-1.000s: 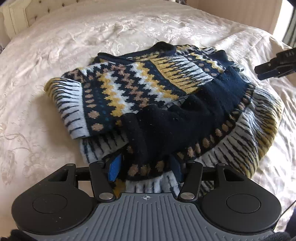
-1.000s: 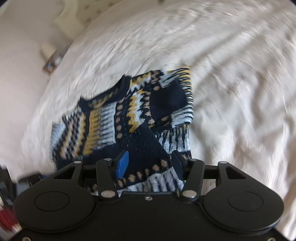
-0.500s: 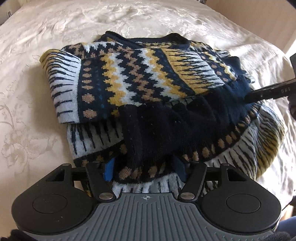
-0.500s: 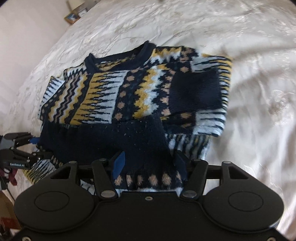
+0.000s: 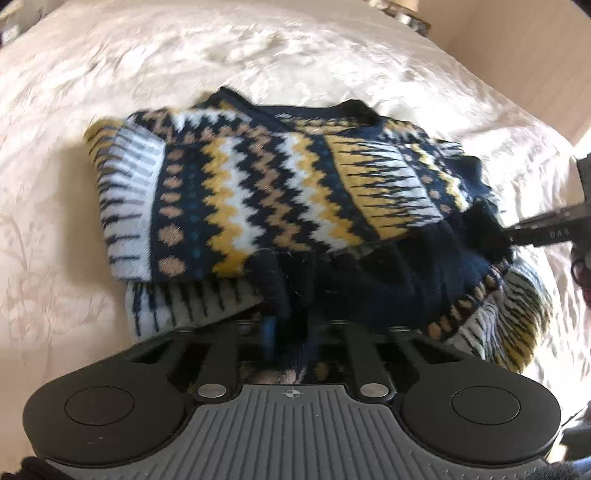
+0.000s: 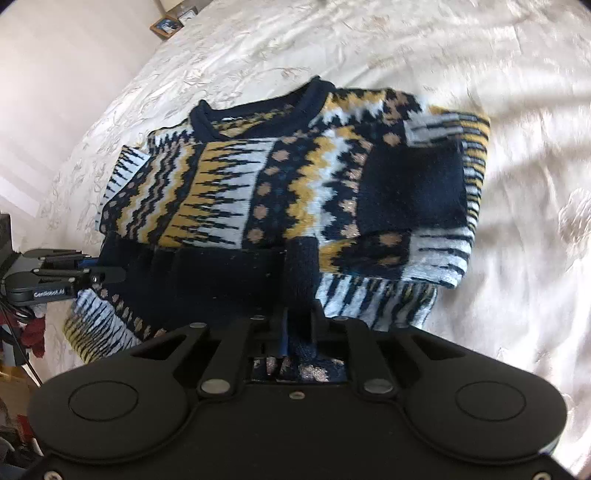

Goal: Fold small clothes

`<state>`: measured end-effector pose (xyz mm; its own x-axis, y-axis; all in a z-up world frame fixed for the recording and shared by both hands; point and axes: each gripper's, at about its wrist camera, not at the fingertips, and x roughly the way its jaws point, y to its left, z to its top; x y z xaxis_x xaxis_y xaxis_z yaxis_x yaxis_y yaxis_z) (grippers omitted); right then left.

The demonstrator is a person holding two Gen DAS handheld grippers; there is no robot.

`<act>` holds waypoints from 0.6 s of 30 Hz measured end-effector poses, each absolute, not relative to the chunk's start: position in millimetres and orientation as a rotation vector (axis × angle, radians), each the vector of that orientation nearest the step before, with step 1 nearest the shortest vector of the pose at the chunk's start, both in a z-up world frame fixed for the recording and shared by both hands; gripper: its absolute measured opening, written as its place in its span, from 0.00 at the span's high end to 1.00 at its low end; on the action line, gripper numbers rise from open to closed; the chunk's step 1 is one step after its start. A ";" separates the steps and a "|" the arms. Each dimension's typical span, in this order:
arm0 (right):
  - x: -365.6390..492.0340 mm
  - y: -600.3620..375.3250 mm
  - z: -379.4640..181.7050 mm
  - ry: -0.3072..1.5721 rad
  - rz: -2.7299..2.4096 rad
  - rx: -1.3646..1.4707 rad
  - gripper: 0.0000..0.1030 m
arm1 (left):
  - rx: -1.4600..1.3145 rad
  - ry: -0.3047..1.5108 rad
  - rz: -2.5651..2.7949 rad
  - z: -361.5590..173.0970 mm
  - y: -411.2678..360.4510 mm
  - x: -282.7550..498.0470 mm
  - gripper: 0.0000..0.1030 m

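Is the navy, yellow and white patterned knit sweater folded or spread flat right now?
Partly folded: the navy, yellow and white patterned knit sweater has both sleeves laid across its front, and its near hem is bunched.

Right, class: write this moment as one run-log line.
stage: hem grasped | left gripper: just closed on sweater hem | right gripper: just closed on hem | sleeves: folded in | surface: bed

Sweater (image 5: 280,206) lies on bedspread (image 5: 55,221), folded, sleeves laid across body, neck opening at far side. Left gripper (image 5: 291,325) at near hem, toward one end; right gripper (image 6: 299,317) at same hem, toward other end; hem fabric between jaws of each. Picture frame (image 6: 166,25) behind sweater, beyond far edge of bed. Bedspread extends left, right and behind sweater.
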<state>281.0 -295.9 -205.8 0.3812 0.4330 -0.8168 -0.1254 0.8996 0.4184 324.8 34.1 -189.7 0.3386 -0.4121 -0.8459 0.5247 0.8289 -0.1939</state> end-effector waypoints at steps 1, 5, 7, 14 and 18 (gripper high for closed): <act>278.4 -291.6 -201.7 1.117 0.363 0.286 0.83 | 0.143 1.048 -0.612 -188.2 31.2 321.7 0.88; 264.5 -278.8 -181.4 1.060 0.346 0.244 0.83 | 0.166 0.985 -0.575 -174.8 29.3 307.9 0.89; 257.2 -274.1 -169.2 1.024 0.334 0.240 0.84 | 0.157 0.944 -0.543 -163.0 32.1 298.9 0.89; 231.8 -267.8 -118.1 0.890 0.294 0.207 0.84 | 0.172 0.765 -0.504 -105.0 41.9 271.7 0.89; 237.0 -273.8 -92.4 0.812 0.259 0.191 0.84 | 0.178 0.676 -0.520 -72.2 42.5 280.7 0.89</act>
